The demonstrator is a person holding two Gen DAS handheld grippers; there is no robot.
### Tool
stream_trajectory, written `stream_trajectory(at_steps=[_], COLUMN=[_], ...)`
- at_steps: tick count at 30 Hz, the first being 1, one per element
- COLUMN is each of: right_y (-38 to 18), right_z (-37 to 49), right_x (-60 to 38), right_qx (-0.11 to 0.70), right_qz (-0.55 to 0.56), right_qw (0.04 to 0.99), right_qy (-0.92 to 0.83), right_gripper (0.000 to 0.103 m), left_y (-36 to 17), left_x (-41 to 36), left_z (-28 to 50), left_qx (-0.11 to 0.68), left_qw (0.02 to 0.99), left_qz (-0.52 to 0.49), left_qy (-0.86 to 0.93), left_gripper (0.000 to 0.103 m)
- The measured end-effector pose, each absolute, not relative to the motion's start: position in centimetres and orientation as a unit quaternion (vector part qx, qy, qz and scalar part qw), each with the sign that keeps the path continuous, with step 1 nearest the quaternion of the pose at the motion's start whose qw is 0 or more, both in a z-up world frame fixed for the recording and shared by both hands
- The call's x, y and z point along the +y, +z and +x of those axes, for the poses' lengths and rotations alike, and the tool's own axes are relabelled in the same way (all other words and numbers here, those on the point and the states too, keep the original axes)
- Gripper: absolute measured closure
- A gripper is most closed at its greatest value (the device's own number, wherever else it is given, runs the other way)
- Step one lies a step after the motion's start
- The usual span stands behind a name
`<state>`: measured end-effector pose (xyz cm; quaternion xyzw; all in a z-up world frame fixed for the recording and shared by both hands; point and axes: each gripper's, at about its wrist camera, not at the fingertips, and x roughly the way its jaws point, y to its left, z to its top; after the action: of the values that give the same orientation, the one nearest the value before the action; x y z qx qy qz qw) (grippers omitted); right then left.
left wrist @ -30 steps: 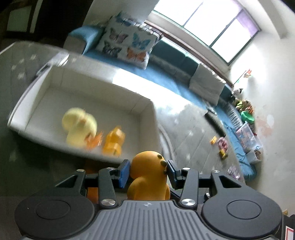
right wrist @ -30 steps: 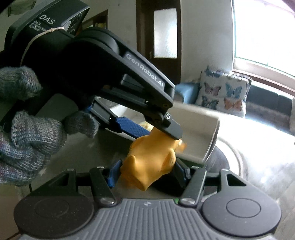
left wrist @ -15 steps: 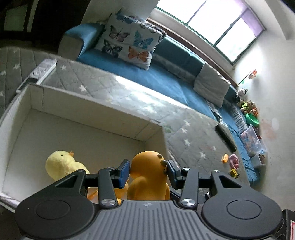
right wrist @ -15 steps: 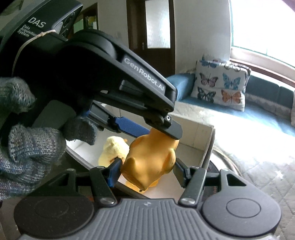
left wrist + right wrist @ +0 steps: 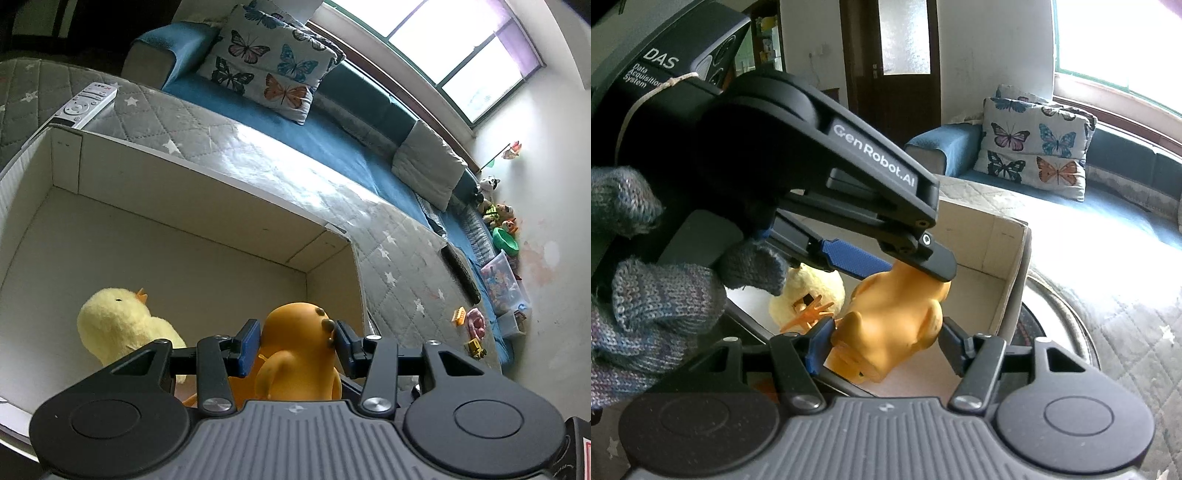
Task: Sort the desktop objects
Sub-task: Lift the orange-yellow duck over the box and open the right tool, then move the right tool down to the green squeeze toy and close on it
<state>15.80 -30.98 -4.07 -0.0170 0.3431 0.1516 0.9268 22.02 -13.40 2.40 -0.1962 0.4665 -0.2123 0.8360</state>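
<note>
My left gripper (image 5: 295, 345) is shut on an orange rubber duck (image 5: 295, 354) by its head and holds it over the near right part of a white cardboard box (image 5: 207, 192). A yellow plush chick (image 5: 118, 325) lies inside the box to the left. In the right wrist view the left gripper (image 5: 916, 262) holds the same orange duck (image 5: 894, 314) above the box (image 5: 1015, 258), and the chick (image 5: 812, 288) lies behind it. My right gripper (image 5: 884, 350) is open, its fingers on either side of the duck's lower body; I cannot tell whether they touch it.
A white remote (image 5: 85, 105) lies on the grey quilted cover beyond the box. A butterfly pillow (image 5: 269, 62) sits on the blue sofa. A dark remote (image 5: 461, 273) and small toys (image 5: 472, 325) lie to the right. A round dark rim (image 5: 1060, 325) shows right of the box.
Both grippers have moved forward over the box with the orange duck. The box and chick now fill more of both views. The left gripper's hold is unchanged.
</note>
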Motion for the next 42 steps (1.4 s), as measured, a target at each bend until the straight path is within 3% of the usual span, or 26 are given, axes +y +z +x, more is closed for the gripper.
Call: stream_trajectory(at_steps=[3, 19, 42], right_y=[-3.8, -2.1, -1.5], right_z=[15.6, 12.8, 4.2], right_x=[-31.0, -31.4, -31.6], right_qx=[0.34, 0.313, 0.291], right_qz=[-0.014, -0.008, -0.017], right_qw=[0.929, 0.941, 0.949], right_qy=[0.145, 0.127, 0.116], right_gripper=[0.033, 0.03, 0.023], left_y=[2.5, 3.8, 5.9], left_x=[-13.4, -13.2, -13.3], left_z=[21.8, 20.2, 10.0], left_qx=[0.463, 0.444, 0.408], left_qw=[0.837, 0.849, 0.886], left_qz=[-0.197, -0.187, -0.099], left_qy=[-0.216, -0.215, -0.195], left_gripper=[0.056, 0.058, 0.058])
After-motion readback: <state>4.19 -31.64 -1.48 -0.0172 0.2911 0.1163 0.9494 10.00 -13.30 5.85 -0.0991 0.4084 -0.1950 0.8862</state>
